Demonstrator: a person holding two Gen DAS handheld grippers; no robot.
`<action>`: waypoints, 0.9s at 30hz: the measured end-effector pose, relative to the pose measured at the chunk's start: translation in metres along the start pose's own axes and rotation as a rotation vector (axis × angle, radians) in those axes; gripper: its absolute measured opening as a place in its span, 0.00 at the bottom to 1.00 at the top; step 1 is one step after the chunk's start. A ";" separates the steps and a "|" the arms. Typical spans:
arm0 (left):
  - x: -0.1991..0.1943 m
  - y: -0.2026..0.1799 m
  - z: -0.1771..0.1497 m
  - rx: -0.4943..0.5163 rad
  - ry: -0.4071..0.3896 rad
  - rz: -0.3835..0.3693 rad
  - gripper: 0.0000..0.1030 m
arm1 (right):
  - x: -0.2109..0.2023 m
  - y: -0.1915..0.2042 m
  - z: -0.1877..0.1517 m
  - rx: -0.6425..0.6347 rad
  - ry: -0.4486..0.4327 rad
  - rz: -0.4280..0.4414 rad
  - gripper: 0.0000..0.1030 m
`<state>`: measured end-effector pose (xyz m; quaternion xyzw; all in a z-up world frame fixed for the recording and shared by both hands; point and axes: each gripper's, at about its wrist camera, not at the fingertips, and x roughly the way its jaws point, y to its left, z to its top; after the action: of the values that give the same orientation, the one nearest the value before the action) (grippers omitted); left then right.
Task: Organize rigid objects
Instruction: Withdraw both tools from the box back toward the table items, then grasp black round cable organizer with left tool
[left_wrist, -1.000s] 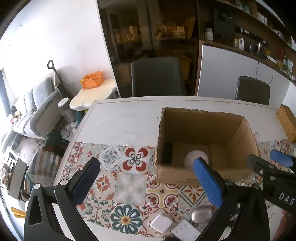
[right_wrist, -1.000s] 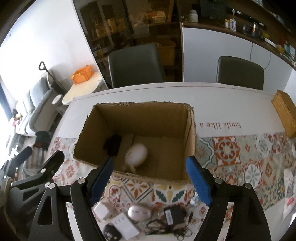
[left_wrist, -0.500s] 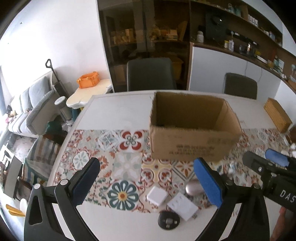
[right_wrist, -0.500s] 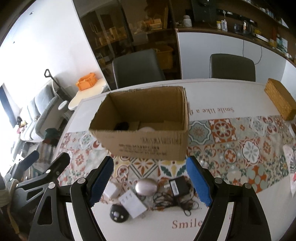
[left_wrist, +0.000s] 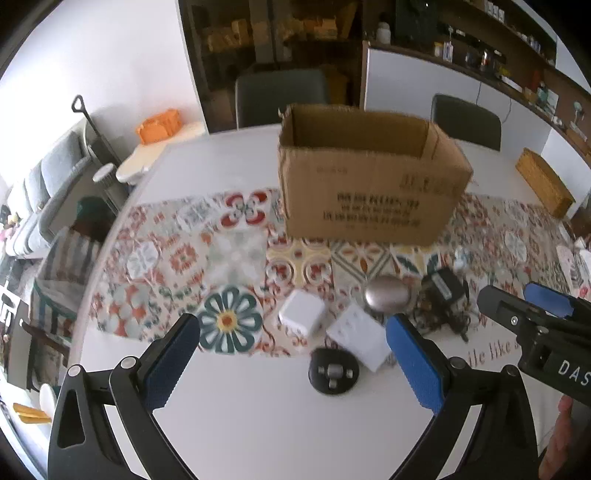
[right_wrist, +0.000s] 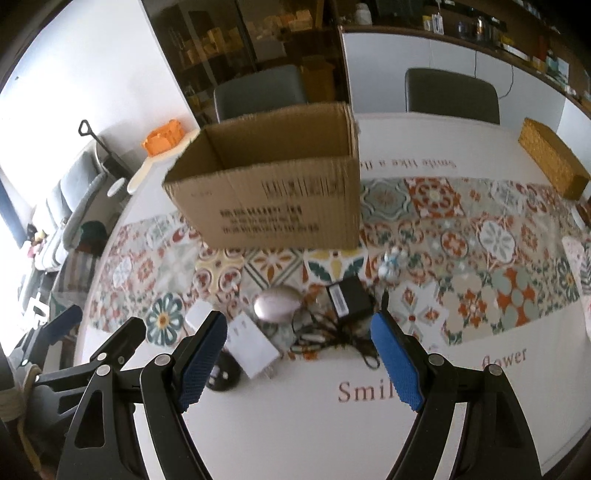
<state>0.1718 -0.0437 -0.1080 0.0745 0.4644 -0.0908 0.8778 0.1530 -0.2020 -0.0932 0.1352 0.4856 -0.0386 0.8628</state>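
Below my left tool and right tool, both spread and empty, small gadgets lie clustered on the counter. Behind them the cardboard box stands open-topped, presumably so I can drop them in

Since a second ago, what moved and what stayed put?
Both open grippers, left and right, pulled back from above the brown cardboard box and dropped toward the small items in front of it. Nothing was grabbed. The box, silver oval gadget and black power adapter stayed put.
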 end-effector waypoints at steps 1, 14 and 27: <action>0.002 -0.001 -0.004 0.005 0.007 -0.005 1.00 | 0.002 -0.001 -0.004 0.002 0.011 -0.003 0.78; 0.044 -0.013 -0.045 0.106 0.120 -0.093 0.99 | 0.036 -0.010 -0.052 0.036 0.121 -0.042 0.78; 0.106 -0.026 -0.066 0.205 0.224 -0.144 0.81 | 0.081 -0.019 -0.087 0.104 0.206 -0.080 0.78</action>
<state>0.1721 -0.0640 -0.2338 0.1400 0.5518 -0.1916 0.7995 0.1192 -0.1915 -0.2083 0.1637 0.5738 -0.0839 0.7980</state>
